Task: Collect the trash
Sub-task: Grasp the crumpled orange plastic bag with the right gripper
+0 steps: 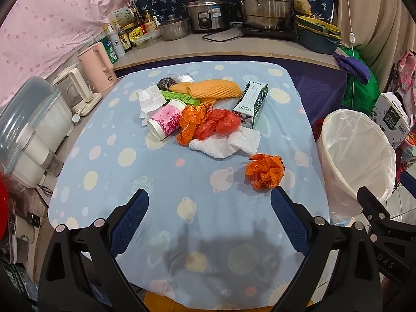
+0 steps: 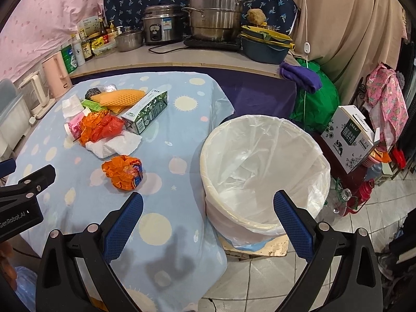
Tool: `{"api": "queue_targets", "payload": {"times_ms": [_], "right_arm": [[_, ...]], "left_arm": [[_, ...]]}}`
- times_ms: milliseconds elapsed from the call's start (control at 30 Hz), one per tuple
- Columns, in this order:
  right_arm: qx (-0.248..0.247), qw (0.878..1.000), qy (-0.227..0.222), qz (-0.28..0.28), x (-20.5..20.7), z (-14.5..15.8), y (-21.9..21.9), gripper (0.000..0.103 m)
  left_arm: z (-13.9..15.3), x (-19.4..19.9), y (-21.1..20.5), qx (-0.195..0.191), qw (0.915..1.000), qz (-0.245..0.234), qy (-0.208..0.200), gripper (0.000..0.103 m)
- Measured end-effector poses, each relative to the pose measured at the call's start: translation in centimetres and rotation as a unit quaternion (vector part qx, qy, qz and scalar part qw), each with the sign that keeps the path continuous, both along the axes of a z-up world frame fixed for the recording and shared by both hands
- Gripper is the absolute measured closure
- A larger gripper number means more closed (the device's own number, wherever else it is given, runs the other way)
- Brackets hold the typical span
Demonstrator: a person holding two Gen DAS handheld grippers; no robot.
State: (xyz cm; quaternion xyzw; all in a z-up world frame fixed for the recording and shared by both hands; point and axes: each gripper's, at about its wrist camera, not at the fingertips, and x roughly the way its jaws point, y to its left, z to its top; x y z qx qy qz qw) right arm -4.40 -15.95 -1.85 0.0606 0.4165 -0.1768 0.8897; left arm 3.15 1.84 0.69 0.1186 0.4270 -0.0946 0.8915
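Trash lies on the blue dotted tablecloth (image 1: 197, 182): a crumpled orange wrapper (image 1: 264, 171) (image 2: 123, 172) nearest me, white tissue (image 1: 226, 143), red and orange plastic bags (image 1: 208, 123), a pink paper cup (image 1: 165, 121) on its side, a green-white carton (image 1: 251, 102) (image 2: 145, 110), orange foam netting (image 1: 210, 89) and a green box (image 1: 179, 97). The white-lined trash bin (image 2: 262, 171) (image 1: 356, 156) stands right of the table. My left gripper (image 1: 209, 200) hovers open over the table's near part, the wrapper just beyond its right finger. My right gripper (image 2: 208, 202) is open, straddling the bin's near rim and the table edge.
A counter (image 1: 208, 44) behind holds a rice cooker (image 1: 206, 11), a steel steamer pot (image 1: 265, 2), bottles and stacked basins. Kettles (image 1: 95, 65) and a plastic container line the left edge. A cardboard box (image 2: 351, 137), bottles and tiled floor (image 2: 364, 208) lie right of the bin.
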Motion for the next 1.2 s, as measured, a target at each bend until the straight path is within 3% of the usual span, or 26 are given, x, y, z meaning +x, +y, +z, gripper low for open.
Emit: {"api": "queue_targets", "payload": {"times_ms": [167, 533, 700, 867, 933, 1000, 1200], "right_arm": [[0.031, 0.999, -0.001, 0.027, 2.7, -1.6, 1.6, 0.007], [0.023, 0.996, 0.013, 0.088, 9.7, -4.8, 6.3, 0.008], [0.028, 0.994, 0.038, 0.094, 12.2, -7.0, 7.0, 0.019], [0.031, 0.993, 0.060, 0.094, 13.5, -8.7, 7.0, 0.041], [0.032, 0.994, 0.059, 0.091, 13.7, -8.9, 6.8, 0.043], [0.031, 0.994, 0.055, 0.086, 13.5, -8.7, 6.3, 0.056], [0.019, 0.998, 0.032, 0.058, 12.9, -6.9, 4.4, 0.061]], "left_arm": [[-1.6, 2.4, 1.4, -0.009, 0.9998, 0.016, 0.006, 0.012], [-5.1, 7.4, 4.9, -0.011, 0.9980, 0.053, 0.031, 0.012], [-6.7, 9.5, 6.5, -0.013, 0.9959, 0.070, 0.054, 0.012], [-8.1, 10.9, 7.2, -0.016, 0.9945, 0.074, 0.072, 0.012], [-8.5, 11.3, 7.0, -0.018, 0.9945, 0.069, 0.077, 0.012], [-8.7, 11.5, 6.6, -0.021, 0.9945, 0.063, 0.082, 0.012], [-9.5, 12.3, 4.4, -0.043, 0.9933, 0.036, 0.101, 0.011]]}}
